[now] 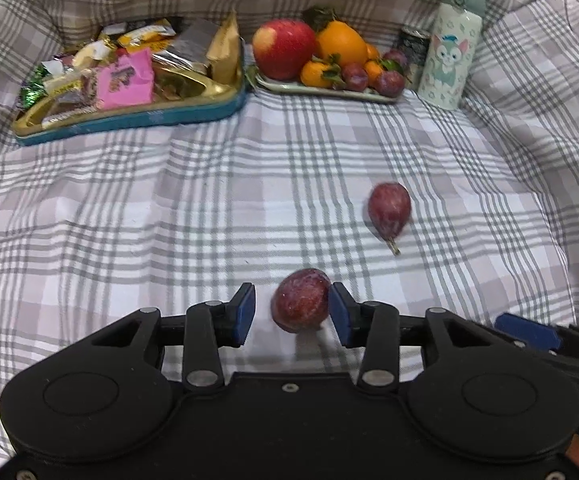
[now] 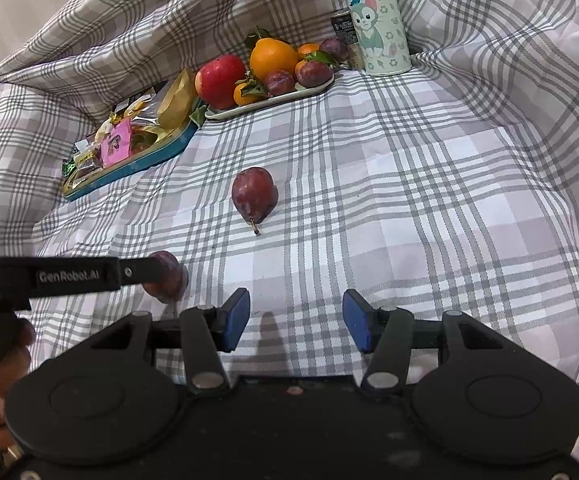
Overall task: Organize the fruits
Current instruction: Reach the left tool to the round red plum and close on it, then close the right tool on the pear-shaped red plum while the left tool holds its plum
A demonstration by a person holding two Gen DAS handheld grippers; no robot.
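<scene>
A dark red plum (image 1: 300, 300) lies on the checked cloth between the fingers of my left gripper (image 1: 292, 307). The right pad touches it, the left pad stands a little apart, so the gripper is open around it. The plum also shows in the right wrist view (image 2: 166, 277), half hidden by the left gripper's finger. A red pear (image 1: 389, 210) lies farther on to the right; it shows in the right wrist view (image 2: 254, 195) too. My right gripper (image 2: 296, 322) is open and empty over the cloth. A pale fruit tray (image 1: 321, 90) at the back holds an apple, oranges and plums.
A blue and gold tin (image 1: 129, 114) of snacks sits at the back left. A cat-print flask (image 1: 451, 54) and a dark can (image 1: 411, 46) stand right of the fruit tray. Raised cloth folds ring the area.
</scene>
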